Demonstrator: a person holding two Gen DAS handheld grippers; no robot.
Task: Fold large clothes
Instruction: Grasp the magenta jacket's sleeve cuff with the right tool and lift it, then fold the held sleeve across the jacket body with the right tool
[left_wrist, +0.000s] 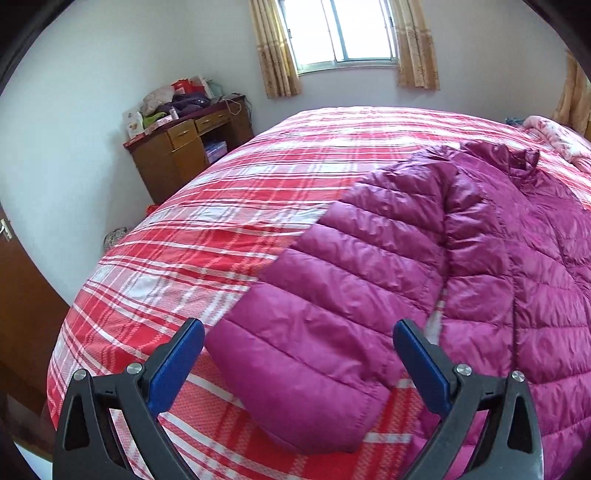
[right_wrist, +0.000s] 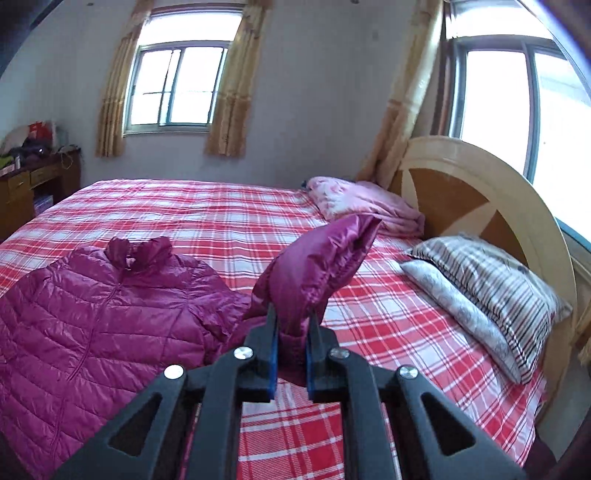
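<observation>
A magenta quilted puffer jacket (left_wrist: 498, 258) lies front up on a red plaid bed (left_wrist: 221, 221), collar toward the far side. One sleeve (left_wrist: 332, 295) stretches toward me in the left wrist view. My left gripper (left_wrist: 299, 332) is open, its fingers either side of that sleeve's cuff, just above it. In the right wrist view the jacket body (right_wrist: 92, 314) lies at left. My right gripper (right_wrist: 291, 321) is shut on the other sleeve (right_wrist: 317, 258) and holds it lifted off the bed, cuff end sticking up.
A wooden desk (left_wrist: 184, 151) piled with clutter stands by the far wall. A folded pink blanket (right_wrist: 362, 206) and two pillows (right_wrist: 487, 295) lie by the round headboard (right_wrist: 461, 184). Curtained windows are behind. Bare plaid sheet (right_wrist: 221, 214) lies around the jacket.
</observation>
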